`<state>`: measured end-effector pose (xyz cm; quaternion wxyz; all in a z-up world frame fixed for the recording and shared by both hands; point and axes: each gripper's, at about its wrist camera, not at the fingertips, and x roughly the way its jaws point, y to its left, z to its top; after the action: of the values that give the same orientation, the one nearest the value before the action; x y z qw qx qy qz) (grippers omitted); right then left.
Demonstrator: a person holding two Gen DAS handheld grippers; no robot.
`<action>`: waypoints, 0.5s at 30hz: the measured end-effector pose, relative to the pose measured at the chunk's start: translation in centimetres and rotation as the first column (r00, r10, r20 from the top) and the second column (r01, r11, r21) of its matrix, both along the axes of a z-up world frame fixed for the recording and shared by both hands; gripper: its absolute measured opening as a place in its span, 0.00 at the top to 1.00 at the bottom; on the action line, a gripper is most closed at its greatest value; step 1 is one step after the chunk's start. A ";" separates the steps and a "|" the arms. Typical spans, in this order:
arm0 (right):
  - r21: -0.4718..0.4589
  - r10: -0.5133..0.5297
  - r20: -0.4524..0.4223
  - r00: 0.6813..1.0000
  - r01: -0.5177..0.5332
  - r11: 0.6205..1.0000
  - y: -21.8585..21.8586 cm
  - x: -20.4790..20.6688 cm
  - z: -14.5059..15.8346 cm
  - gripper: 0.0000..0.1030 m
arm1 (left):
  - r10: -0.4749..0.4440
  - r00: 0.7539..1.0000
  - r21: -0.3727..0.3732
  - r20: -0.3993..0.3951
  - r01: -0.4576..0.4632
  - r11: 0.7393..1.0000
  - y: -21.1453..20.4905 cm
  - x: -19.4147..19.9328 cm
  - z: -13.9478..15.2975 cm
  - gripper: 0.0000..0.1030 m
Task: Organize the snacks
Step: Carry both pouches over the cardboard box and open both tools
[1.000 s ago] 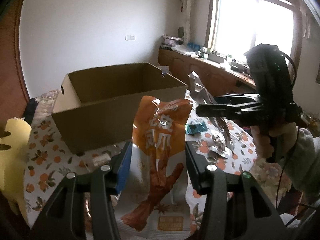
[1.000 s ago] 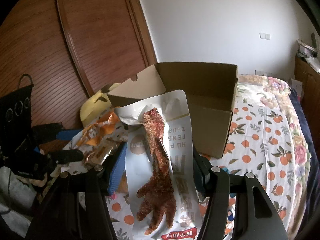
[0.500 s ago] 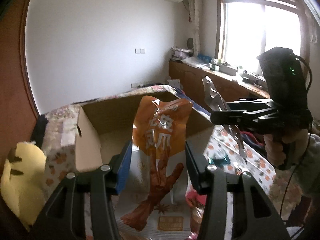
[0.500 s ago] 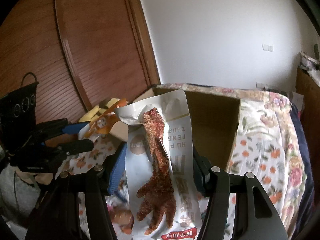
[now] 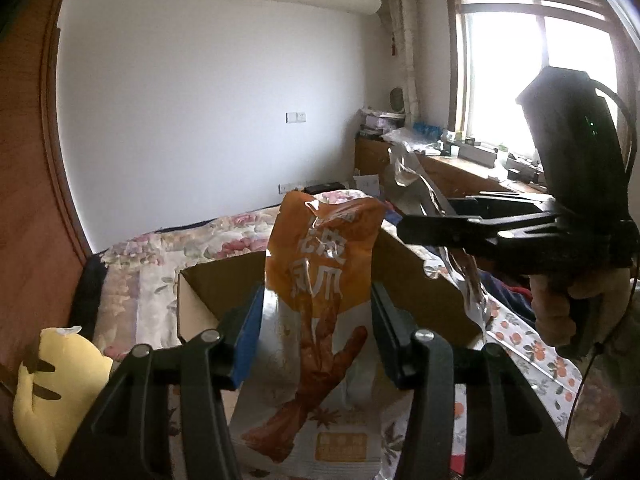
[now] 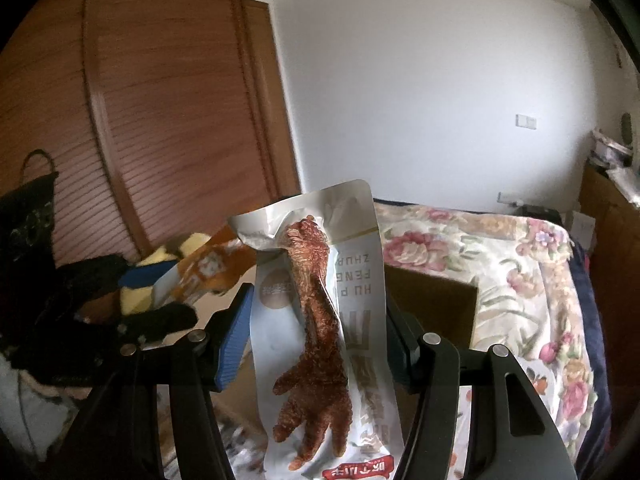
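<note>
Now, your left gripper (image 5: 316, 332) pinches the orange chicken-feet packet (image 5: 320, 300) between its two fingers, raised in front of the open cardboard box (image 5: 420, 304) on the flowered cloth (image 5: 532, 352). To the right, your right gripper (image 6: 318, 340) is pressed on the white chicken-feet packet (image 6: 320, 320), also in the air above the box.

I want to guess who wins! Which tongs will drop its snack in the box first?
Probably the left tongs: its orange packet hangs right over the open cardboard box. The right tongs looks nearer the box's edge.
</note>
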<state>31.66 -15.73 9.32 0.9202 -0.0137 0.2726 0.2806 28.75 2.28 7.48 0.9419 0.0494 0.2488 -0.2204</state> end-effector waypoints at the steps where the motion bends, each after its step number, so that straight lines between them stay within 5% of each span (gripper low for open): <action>1: -0.004 -0.020 0.001 1.000 0.020 1.000 0.1 0.8 -0.4 0.41 | 0.005 1.000 0.006 -0.006 -0.005 1.000 0.0 0.8 -0.5 0.51; 6: -0.156 -0.142 -0.009 0.990 0.139 0.978 0.6 3.8 -2.3 0.41 | 0.012 0.999 0.035 -0.049 -0.010 0.999 -0.4 3.4 -2.7 0.51; 15: -0.226 -0.120 -0.094 0.988 0.096 0.969 1.5 3.7 -5.3 0.41 | 0.015 0.992 0.038 -0.126 -0.010 0.999 -0.6 4.8 -6.3 0.49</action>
<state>35.39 -14.24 3.97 0.9109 -0.0857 0.3514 0.1983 33.54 1.70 1.15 0.9244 0.0515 0.3124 -0.2125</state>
